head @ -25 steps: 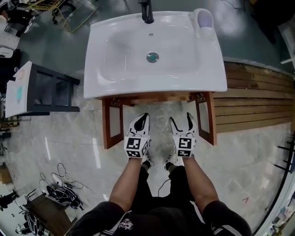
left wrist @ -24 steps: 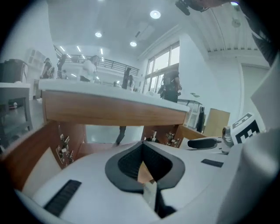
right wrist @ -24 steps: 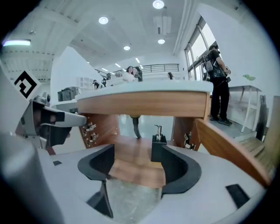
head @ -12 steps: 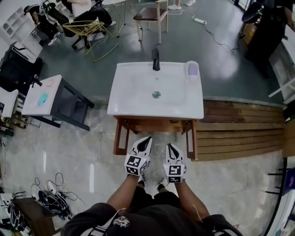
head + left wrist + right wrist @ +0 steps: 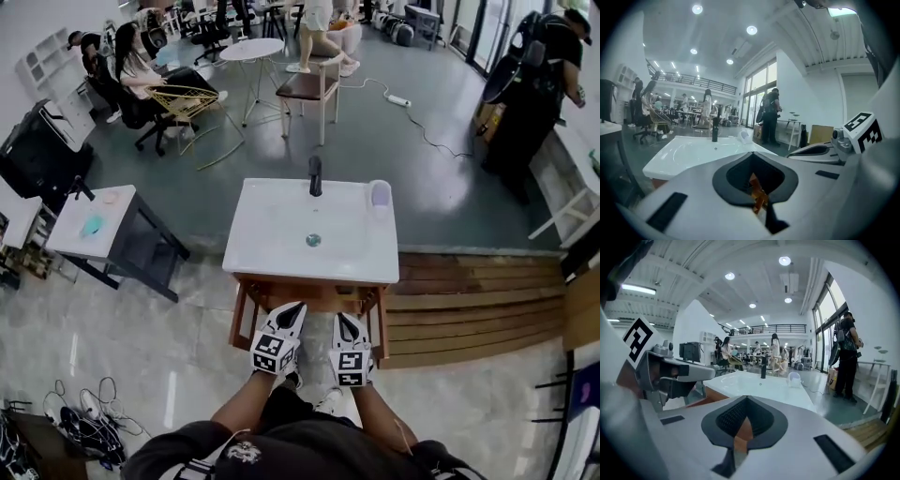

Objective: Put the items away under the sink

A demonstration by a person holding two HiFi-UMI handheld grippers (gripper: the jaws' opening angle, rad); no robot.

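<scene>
A white sink (image 5: 281, 234) with a black faucet (image 5: 315, 175) stands on a wooden cabinet frame (image 5: 241, 314) straight ahead of me. My left gripper (image 5: 292, 307) and right gripper (image 5: 343, 319) are held side by side in front of the cabinet, pointing toward it. The left one is shut and empty (image 5: 752, 152). The right gripper's jaws (image 5: 746, 397) have just been closing and now meet with nothing between them. In both gripper views the sink top (image 5: 689, 152) (image 5: 764, 385) lies a little below and beyond the jaws. No loose item shows near either gripper.
A dark side table with a white top (image 5: 94, 220) stands to the left and a tangle of cables (image 5: 84, 417) lies on the floor at lower left. Wooden planks (image 5: 469, 300) run along the right. Chairs (image 5: 309, 89) and several people are beyond the sink.
Both grippers and my view have risen, so the sink looks smaller and farther. The right gripper's jaws, open a second ago, have come together. The left stayed shut.
</scene>
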